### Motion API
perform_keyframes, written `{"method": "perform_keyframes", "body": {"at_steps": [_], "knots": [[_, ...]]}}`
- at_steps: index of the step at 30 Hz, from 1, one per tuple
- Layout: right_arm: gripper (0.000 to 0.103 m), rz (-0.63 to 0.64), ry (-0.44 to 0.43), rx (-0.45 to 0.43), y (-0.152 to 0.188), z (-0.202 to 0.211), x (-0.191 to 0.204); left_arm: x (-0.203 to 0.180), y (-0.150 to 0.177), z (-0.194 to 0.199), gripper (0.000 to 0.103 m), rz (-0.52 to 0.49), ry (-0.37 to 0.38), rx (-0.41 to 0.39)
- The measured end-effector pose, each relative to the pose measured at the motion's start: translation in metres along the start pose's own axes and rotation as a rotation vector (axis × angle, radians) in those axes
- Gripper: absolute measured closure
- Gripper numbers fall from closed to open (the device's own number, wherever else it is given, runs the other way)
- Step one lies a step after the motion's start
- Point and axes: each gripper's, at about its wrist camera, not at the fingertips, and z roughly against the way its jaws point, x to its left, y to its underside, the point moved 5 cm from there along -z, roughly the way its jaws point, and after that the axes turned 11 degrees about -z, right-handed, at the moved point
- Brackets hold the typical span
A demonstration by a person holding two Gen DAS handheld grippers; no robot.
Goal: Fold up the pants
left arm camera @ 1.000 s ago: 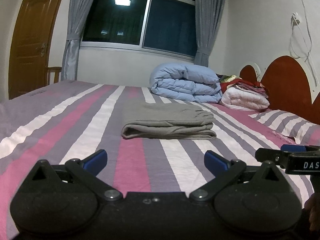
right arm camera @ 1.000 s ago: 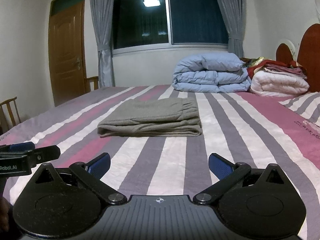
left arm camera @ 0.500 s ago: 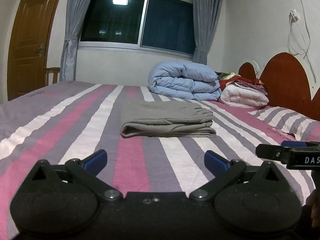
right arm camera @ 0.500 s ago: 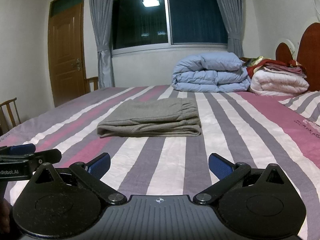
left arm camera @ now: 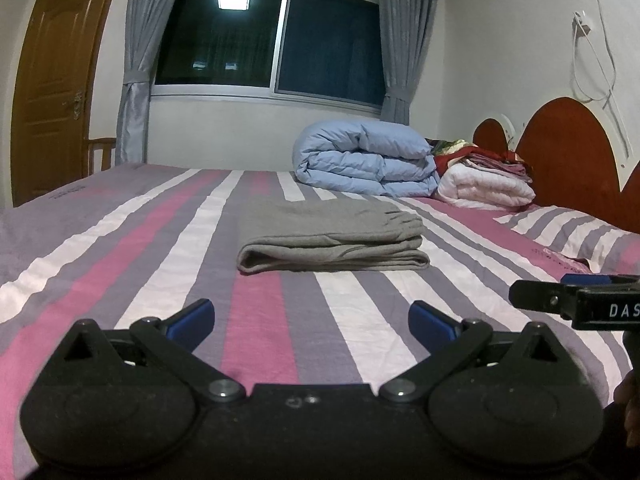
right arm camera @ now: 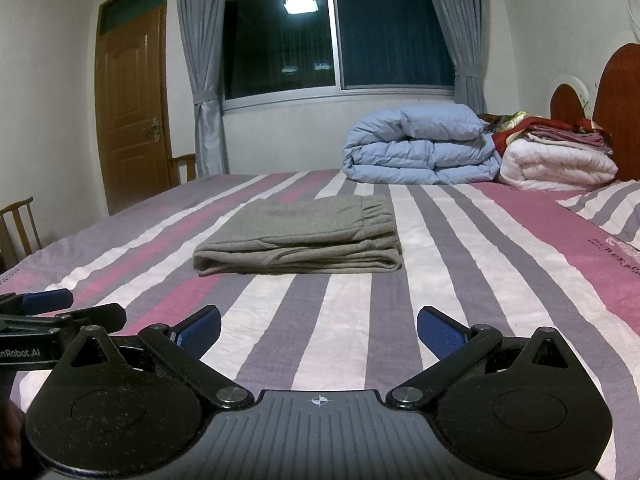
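Two black two-finger grippers with blue pads are in play, each with its jaws spread wide and nothing between them. The left gripper (left arm camera: 311, 316) sits level and low over the striped pink, white and purple bedsheet (left arm camera: 256, 320), pointing at the one pair of grey fabric pants (left arm camera: 332, 240), which lies well ahead of it, folded into a flat rectangle on the sheet. The right gripper (right arm camera: 319, 326) holds the same level, forward-facing pose, just beside its partner and equally well short of the pants (right arm camera: 298, 236), whose gathered waistband is on their right end. Beyond the pants, toward the wall, lies one rolled light-blue quilt (right arm camera: 420, 144); touching the quilt's right side is one white folded blanket (right arm camera: 556, 166) topped with red and pink cloths. Behind the pants stands one dark window (right arm camera: 336, 32) flanked by two grey curtains, and far left of them one brown wooden door (right arm camera: 132, 108).
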Motion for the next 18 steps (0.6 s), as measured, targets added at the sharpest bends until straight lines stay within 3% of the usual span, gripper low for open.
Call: {"method": "perform_keyframes", "body": {"at_steps": [18], "knots": [[0.000,-0.001,0.001,-0.001,0.0011,0.0006,0.0022,0.0001,0.0002,0.0000,0.006,-0.001,0.000,-0.002]]}}
